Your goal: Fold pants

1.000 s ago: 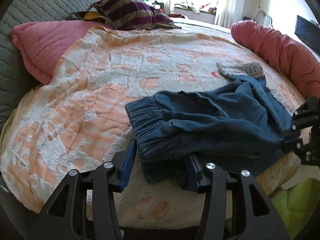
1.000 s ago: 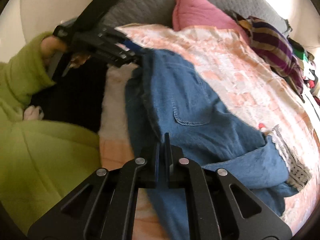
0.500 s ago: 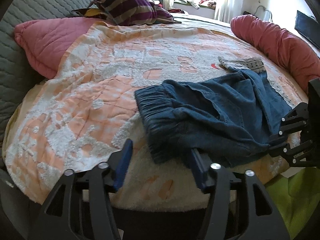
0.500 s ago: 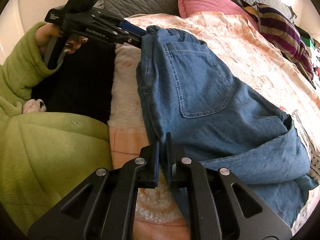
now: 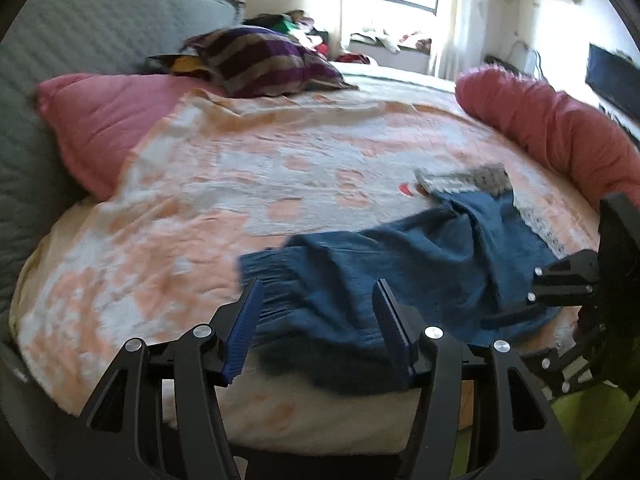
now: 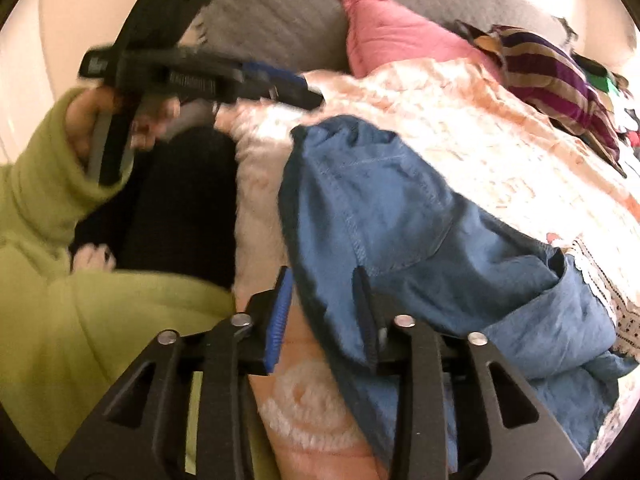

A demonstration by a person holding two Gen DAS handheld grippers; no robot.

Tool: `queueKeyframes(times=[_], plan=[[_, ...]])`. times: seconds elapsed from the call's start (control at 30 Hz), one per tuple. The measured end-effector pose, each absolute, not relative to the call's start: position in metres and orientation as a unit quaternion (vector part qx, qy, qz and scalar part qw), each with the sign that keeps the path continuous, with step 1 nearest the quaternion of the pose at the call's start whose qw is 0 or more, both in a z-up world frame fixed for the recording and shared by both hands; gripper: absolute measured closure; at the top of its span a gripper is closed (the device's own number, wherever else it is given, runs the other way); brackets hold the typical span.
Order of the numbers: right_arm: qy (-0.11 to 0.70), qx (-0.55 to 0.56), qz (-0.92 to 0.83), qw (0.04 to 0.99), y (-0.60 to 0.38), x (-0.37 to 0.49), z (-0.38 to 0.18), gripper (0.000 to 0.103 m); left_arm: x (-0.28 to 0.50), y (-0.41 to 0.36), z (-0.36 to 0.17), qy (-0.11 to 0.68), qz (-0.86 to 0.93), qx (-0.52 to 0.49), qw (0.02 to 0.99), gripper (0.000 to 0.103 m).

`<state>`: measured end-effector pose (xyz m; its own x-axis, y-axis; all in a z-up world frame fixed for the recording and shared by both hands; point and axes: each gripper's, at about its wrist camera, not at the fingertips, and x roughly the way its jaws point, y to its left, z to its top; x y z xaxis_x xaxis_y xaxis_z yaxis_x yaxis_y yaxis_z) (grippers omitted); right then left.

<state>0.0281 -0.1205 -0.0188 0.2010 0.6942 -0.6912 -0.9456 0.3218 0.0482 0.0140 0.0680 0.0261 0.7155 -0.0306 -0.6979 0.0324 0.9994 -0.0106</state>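
Blue denim pants (image 5: 420,276) lie crumpled on the peach-and-white bedspread (image 5: 240,184) near the bed's front edge, waistband to the left. My left gripper (image 5: 318,284) is open and hovers just in front of the waistband without touching it. In the right wrist view the left gripper (image 6: 296,92) hangs above the waistband, apart from the pants (image 6: 400,208). My right gripper (image 6: 322,280) straddles the pants' side edge. Its jaws are opening, the denim hem lies loose between them, and the pads do not press on it.
A pink pillow (image 5: 100,120) and a striped pillow (image 5: 260,60) lie at the grey headboard (image 5: 80,32). A red bolster (image 5: 560,128) runs along the right. A grey lace-trimmed cloth (image 5: 480,176) lies beyond the pants. A person's green sleeve (image 6: 48,184) is left of the bed edge.
The left gripper let go of the waistband and drew back and up from it. The right gripper's jaws, shut on the denim edge before, have parted.
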Motion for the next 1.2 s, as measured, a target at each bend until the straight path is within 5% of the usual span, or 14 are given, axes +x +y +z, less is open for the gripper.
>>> queueKeyframes(times=[0.23,0.67,0.77,1.2], plan=[[0.369,-0.233,0.527,0.729,-0.104,0.029,-0.056,0.068,0.024,0.050,-0.032,0.443,0.021,0.070,0.894,0.046],[0.325,-0.147,0.474,0.805,-0.162,0.062,0.004,0.040,0.004,0.061,0.011,0.390,0.046,0.041,0.919,0.036],[0.313,-0.119,0.435,0.836,-0.189,0.083,0.018,0.037,0.000,0.059,0.028,0.371,0.042,0.022,0.927,0.017],[0.340,-0.076,0.305,0.886,-0.218,0.202,0.035,0.022,0.043,-0.030,0.015,0.414,-0.135,-0.024,0.900,0.014]])
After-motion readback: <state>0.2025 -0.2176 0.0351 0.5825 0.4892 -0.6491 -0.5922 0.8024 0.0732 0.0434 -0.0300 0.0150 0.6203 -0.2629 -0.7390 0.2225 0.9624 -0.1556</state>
